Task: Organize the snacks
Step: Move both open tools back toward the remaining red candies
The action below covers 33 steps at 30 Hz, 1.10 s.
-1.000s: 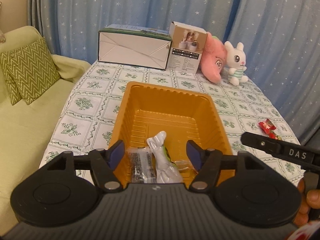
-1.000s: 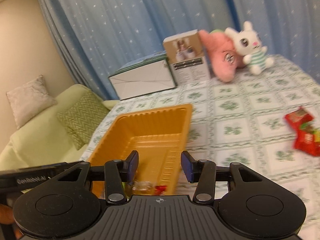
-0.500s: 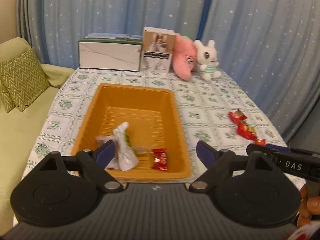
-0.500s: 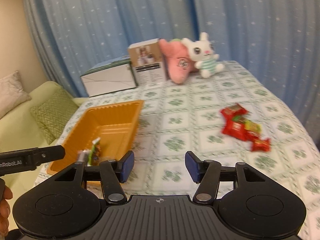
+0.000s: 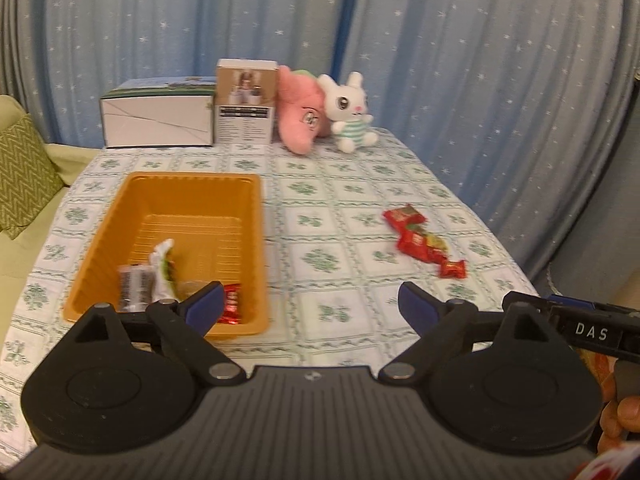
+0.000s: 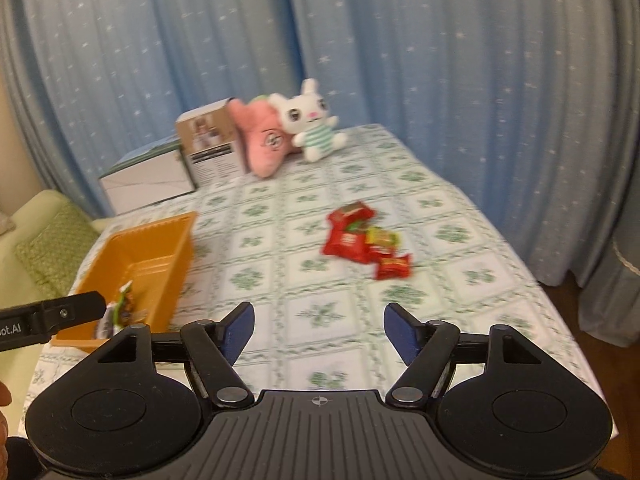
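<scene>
My right gripper (image 6: 319, 328) has its fingers spread wide with nothing between them, and the loose red snack packets (image 6: 366, 242) lie straight ahead of it, above centre in its frame and well apart from the tips. The cluster's long axis runs from upper left down to lower right. In my left view the same packets (image 5: 424, 240) sit off to the right of centre, while the orange tray (image 5: 256, 216) fills the left half — so I judge my right hand the better lined up for the next pick, though neither is close. My left gripper (image 5: 310, 306) is spread wide too, empty, hovering short of the tray's near rim.

Counting: one tray; inside it I make out about four items — a dark packet (image 5: 136, 284), a white-and-green wrapper (image 5: 164, 264), a clear one (image 5: 192, 286) and a red one (image 5: 231, 308). Out on the tablecloth (image 6: 440, 280) I count about four or five packets, mostly red, one yellowish, overlapping and blurred, so the number is uncertain
</scene>
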### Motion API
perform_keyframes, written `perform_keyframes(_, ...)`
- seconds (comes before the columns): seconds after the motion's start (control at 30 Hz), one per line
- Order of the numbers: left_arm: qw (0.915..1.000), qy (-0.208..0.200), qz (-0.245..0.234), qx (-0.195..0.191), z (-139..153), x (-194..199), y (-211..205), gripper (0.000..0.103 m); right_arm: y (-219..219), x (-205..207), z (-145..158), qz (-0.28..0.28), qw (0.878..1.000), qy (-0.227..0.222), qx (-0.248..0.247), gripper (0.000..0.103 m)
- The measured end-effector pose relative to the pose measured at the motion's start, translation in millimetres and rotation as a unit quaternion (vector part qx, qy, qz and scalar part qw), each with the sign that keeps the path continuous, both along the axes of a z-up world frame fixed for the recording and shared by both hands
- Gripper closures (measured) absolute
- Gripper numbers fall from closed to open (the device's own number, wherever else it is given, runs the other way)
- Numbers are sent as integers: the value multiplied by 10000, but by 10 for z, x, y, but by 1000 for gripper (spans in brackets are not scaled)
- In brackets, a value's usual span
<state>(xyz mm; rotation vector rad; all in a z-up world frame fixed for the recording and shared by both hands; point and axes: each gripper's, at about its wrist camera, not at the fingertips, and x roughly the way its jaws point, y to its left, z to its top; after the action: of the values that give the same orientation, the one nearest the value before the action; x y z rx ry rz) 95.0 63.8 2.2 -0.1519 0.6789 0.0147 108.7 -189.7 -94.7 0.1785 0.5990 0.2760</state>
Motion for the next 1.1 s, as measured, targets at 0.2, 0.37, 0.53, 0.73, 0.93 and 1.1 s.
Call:
perform_keyframes(0.2, 9996, 33, -263, 48, -29, 75, -286, 11, -321, -37, -12, -374, 9992, 35, 148, 31)
perform_keyframes(0.37, 9990, 50, -432, 65, -51, 150, -460, 11, -461, -26, -33, -535, 9983, 82, 196, 30)
perform_keyframes(0.53, 9986, 50, -523, 73, -73, 181, -561, 10, -528, -10, -62, -602, 9979, 135, 222, 30)
perform_keyframes(0.73, 9986, 53, -524, 81, -84, 207, -582, 10, -542, 1, -101, -613, 9977, 188, 218, 30)
perform_keyframes(0.93, 9986, 37, -529, 69, -85, 230, -589, 10, -532, 10, -114, -595, 9978, 194, 213, 30)
perform_keyframes(1.1, 9985, 14, -538, 61, -74, 246, -584, 10, -526, 15, -116, -601, 9978, 197, 211, 30)
